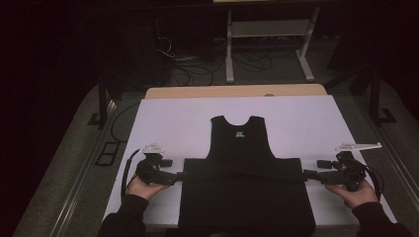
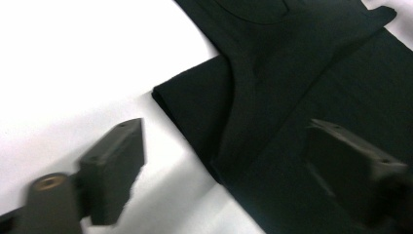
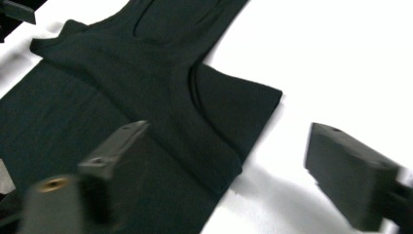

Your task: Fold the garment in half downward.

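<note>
1. Near the table's (image 1: 173, 118) front edge, the high view shows a black top (image 1: 244, 182) lying flat, its lower part folded up. The left gripper (image 1: 170, 170) and right gripper (image 1: 310, 169) sit at the fold's two ends.
2. Left gripper view: jaws apart, gripping nothing, top's (image 2: 272, 97) corner between them.
3. Right gripper view: jaws apart, empty, over the top's (image 3: 146, 97) other corner.

The black tank top (image 1: 242, 173) covers the middle of the white sheet (image 1: 178, 118). Bare sheet lies open on both sides and beyond the collar, unobstructed for passage.
</note>
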### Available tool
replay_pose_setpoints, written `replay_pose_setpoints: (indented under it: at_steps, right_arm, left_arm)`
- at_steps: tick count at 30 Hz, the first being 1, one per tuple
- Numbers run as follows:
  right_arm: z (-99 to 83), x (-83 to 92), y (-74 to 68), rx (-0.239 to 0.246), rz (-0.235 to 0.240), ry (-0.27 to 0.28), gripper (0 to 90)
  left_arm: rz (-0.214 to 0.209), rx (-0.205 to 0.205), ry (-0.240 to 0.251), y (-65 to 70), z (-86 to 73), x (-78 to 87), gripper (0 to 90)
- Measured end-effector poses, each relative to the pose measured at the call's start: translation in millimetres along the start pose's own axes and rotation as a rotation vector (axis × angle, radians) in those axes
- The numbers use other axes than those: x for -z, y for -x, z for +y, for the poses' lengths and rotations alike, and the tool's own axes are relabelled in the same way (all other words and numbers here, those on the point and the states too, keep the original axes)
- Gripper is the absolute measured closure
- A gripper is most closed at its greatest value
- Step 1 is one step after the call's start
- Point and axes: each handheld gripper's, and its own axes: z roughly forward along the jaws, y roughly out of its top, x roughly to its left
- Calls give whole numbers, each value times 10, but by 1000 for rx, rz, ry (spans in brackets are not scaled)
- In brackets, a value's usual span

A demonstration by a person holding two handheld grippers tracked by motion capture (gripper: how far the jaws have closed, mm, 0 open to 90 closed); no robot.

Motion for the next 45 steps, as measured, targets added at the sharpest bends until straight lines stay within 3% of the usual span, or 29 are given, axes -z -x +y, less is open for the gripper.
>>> replay_pose_setpoints:
  at_steps: [3,6,19,29,35,38,45]
  right_arm:
    - [26,18,-31,-4,-28,13,0]
    - [40,42,-56,-2,-18,34,0]
    - [143,100,-84,37,-26,75,0]
    - [282,78,-89,78,-42,83,0]
    - [390,77,-107,123,-40,91,0]
    - [449,91,-117,129,-36,103,0]
    - [633,75,-123,157,-24,108,0]
  left_arm:
    - [-13,-21,2,12,4,-5,52]
    - [-16,-35,-6,25,16,-25,0]
    - [11,-42,68,-29,122,33,0]
    - [5,-55,88,-64,200,64,0]
    - [22,-59,90,-103,291,62,0]
    - [2,-38,108,-126,347,70,0]
    - [7,-59,129,-138,521,90,0]
